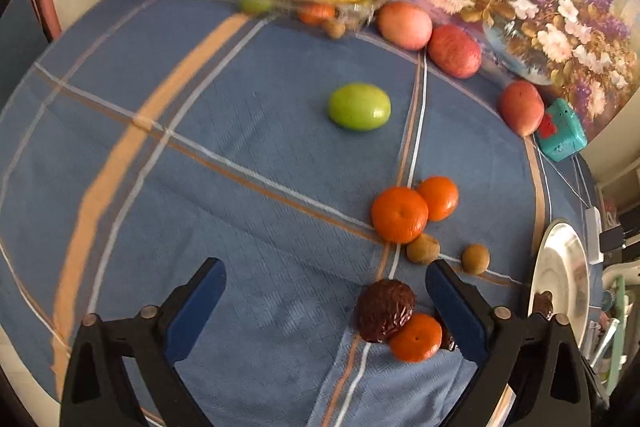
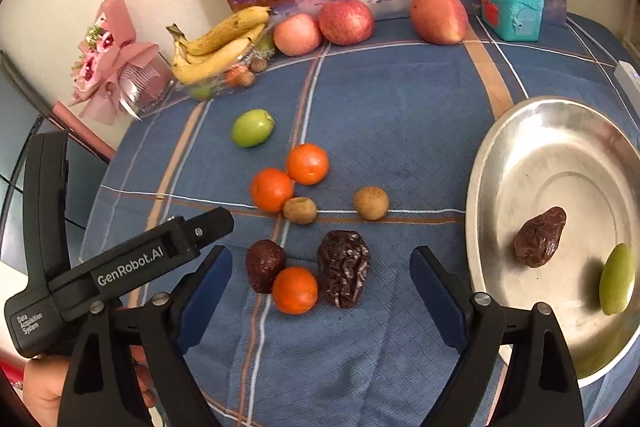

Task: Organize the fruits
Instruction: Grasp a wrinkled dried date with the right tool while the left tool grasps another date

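Left gripper (image 1: 326, 301): jaws wide, empty. Right gripper (image 2: 322, 285): jaws wide, empty. Between both: wrinkled dark red-brown date (image 2: 343, 268), small round orange mandarin (image 2: 295, 290), touching. Risk: closing nudges the round neighbour, which rolls away from round steel plate (image 2: 560, 155), right.

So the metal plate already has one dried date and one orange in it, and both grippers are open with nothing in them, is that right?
Not quite. The metal plate holds a dried date and a green fruit, not an orange; the right wrist view shows it. The left gripper and right gripper are indeed open and empty.
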`<state>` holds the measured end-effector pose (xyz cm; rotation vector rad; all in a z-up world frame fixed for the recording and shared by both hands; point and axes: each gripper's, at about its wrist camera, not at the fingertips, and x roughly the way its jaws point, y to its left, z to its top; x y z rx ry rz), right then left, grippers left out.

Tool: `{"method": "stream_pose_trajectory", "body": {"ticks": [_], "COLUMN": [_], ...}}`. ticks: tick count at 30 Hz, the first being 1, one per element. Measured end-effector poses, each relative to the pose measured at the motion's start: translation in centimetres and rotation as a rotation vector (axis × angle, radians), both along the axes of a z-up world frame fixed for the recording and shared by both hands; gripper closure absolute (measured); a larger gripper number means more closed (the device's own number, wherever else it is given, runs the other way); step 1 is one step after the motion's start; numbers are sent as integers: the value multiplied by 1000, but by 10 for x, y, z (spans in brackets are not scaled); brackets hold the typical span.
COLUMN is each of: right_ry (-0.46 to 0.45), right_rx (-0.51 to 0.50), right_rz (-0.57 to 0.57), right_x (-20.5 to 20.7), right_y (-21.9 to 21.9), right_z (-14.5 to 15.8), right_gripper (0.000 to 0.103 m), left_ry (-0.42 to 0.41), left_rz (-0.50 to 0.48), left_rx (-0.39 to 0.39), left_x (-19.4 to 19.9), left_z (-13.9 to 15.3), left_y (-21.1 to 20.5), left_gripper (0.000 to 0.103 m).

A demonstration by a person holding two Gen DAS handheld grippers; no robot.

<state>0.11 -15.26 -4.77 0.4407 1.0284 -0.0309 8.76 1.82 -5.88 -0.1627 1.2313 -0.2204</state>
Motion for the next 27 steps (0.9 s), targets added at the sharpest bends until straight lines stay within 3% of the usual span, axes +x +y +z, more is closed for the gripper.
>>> {"method": "stream_pose_trajectory", "body": {"ticks": [1, 3, 8, 12, 15, 22, 24, 27], "right_ry": [6, 23, 49, 71, 84, 116, 114, 115], "right_rx": [-4, -10, -14, -8, -16, -15, 3, 13], "right_rz": [3, 7, 12, 16, 20, 12, 6, 6], "right_x": [1, 4, 9, 14, 16, 19, 18, 16], "right_y": [0, 1, 3, 4, 5, 4, 1, -1], "right_z": [-2, -6, -17, -24, -28, -39, -39, -40], "right_gripper": [16, 31, 35, 46, 46, 47, 54, 56], "left_ry": [14, 41, 72, 108, 128, 145, 156, 175], "left_rz": [2, 1, -11, -13, -13, -17, -11, 9], "left_rx": [-14, -23, -57, -98, -110, -115, -116, -132], "left_x": [0, 0, -1, 0, 0, -1, -2, 1], "left_z": [-3, -8, -13, -19, -23, -28, -30, -33], "left_y": [0, -2, -6, -10, -12, -14, -12, -12], "left_gripper": [8, 12, 17, 23, 30, 30, 30, 30]}}
